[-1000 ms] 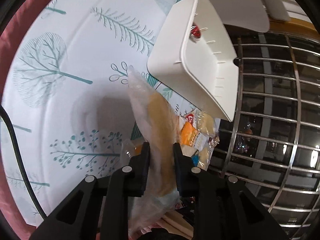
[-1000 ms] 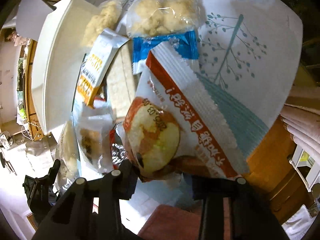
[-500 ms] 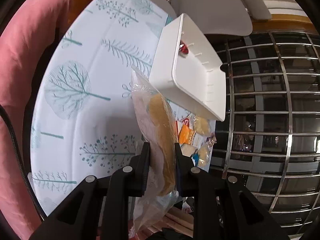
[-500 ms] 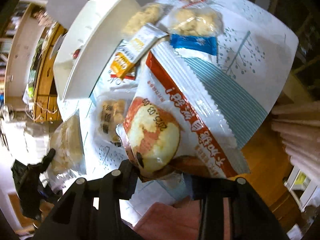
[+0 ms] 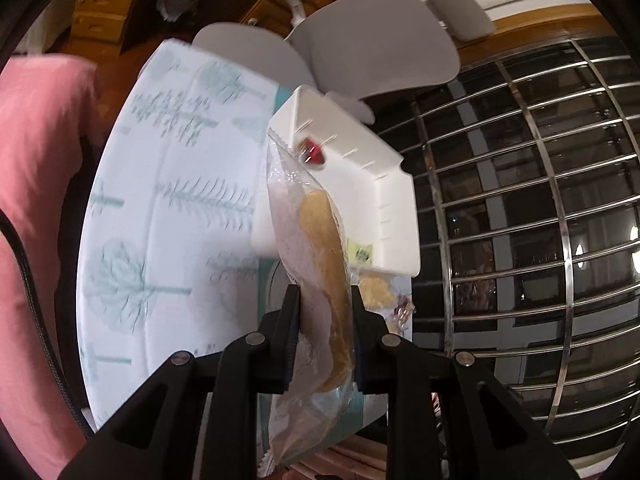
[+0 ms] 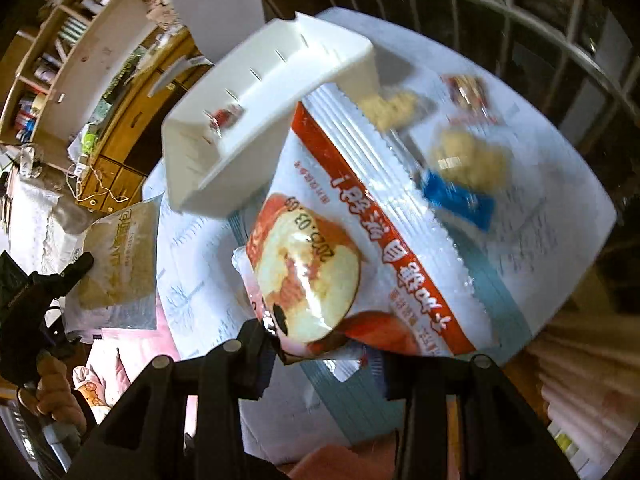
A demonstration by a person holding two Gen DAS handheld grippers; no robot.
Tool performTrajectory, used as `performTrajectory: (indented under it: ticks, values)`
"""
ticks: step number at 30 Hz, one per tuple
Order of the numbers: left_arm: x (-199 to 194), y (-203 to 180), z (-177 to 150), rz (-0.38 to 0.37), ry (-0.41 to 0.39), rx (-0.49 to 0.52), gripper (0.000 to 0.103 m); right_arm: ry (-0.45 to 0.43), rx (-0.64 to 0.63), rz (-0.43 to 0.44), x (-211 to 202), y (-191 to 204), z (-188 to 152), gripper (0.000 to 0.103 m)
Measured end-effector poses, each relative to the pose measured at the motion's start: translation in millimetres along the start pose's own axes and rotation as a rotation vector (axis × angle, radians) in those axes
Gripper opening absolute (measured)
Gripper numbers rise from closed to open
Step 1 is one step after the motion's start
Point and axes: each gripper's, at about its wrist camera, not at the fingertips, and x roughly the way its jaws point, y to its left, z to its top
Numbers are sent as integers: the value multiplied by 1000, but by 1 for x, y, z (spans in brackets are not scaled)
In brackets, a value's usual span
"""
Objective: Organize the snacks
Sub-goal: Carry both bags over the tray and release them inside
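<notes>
Clear plastic packet (image 5: 316, 264): holds a tan, flat pastry; stands upright between the fingers of the left gripper (image 5: 325, 312), its upper half above the fingertips and its lower end hanging below them, lifted off the table.
Left gripper: fingers (image 5: 291, 320) pressed against both faces of the clear plastic packet, pinching it at about mid-height.
Left gripper, far view: seen from the right wrist camera at the left edge (image 6: 60, 280), held in the person's hand (image 6: 52, 384), with the same packet (image 6: 116, 264) sticking up from it, beside the table edge.
Red-and-white packet (image 6: 360, 248): printed with a pale round cake and red lettering; lies tilted across the right gripper (image 6: 324, 344), its lower corner between the fingers and the rest fanning up and to the right above the table.
Right gripper: fingers (image 6: 256, 344) closed on the lower corner of the red-and-white packet; the right fingertip is hidden behind the wrapper.
White bin (image 5: 396, 208): open plastic tray on the table, beyond both held packets; one small red-wrapped sweet (image 5: 314, 151) lies inside.
Loose snacks: a blue-ended packet of crumbly pieces (image 6: 464, 176), a tan cluster (image 6: 394, 108) and a small red packet (image 6: 466, 90) lie on the table past the bin; blurred.
Table (image 5: 172, 216): covered by a white cloth with teal tree print.
Background: metal window grille (image 5: 528, 208) and a grey chair back (image 5: 380, 48) behind the table.
</notes>
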Motion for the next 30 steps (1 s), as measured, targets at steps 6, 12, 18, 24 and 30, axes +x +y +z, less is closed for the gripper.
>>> performTrajectory:
  ticks: [6, 12, 18, 24, 30]
  values:
    - [4, -32, 27, 2, -45, 35, 20, -27, -58, 21, 8, 15, 48, 38]
    - [27, -62, 49, 35, -75, 48, 20, -30, -123, 54, 17, 17, 97, 38]
    - [66, -84, 68, 66, -91, 38, 20, -16, -192, 87, 36, 18, 149, 38]
    - [109, -104, 82, 124, -85, 47, 20, -5, -272, 112, 56, 22, 187, 39]
    - [141, -119, 86, 185, -76, 36, 30, 48, -320, 119, 84, 21, 206, 41]
